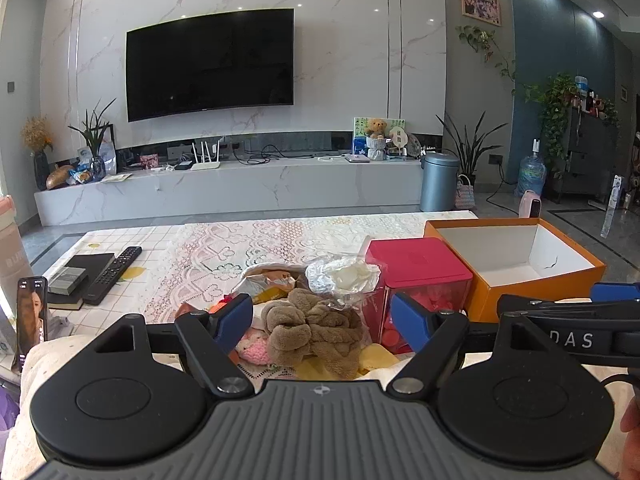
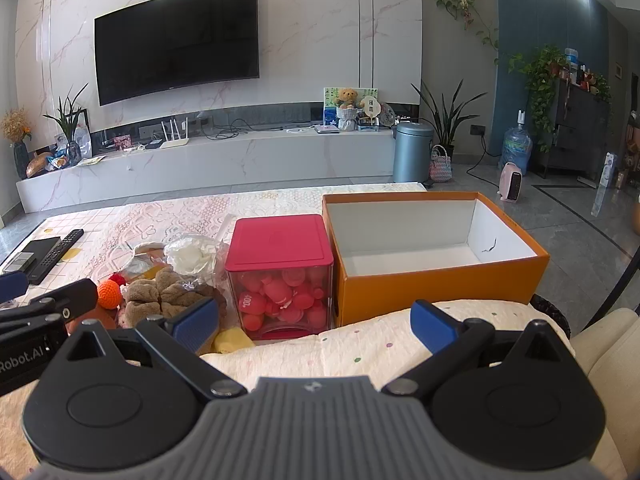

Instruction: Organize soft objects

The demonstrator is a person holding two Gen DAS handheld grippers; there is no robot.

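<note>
1. The surface (image 2: pixel 168 212), under a lace cloth, carries everything at its near edge; by my reading the sorting has not begun.
2. The orange box (image 2: pixel 436 284) sits at the near right corner, open and bare inside, so nothing has been put away.
3. The red-lidded bin (image 2: pixel 280 272) stands just left of the box, touching or nearly so, holding red toys.
4. The pile of soft objects (image 1: pixel 316 328) lies left of the bin: a brown plush, a pink knit piece, crinkled bags, an orange ball (image 2: pixel 109 294).
5. The left tongs (image 1: pixel 322 320) are spread, framing the plush without touching.
6. The right tongs (image 2: pixel 316 328) are spread and hold nothing.
</note>
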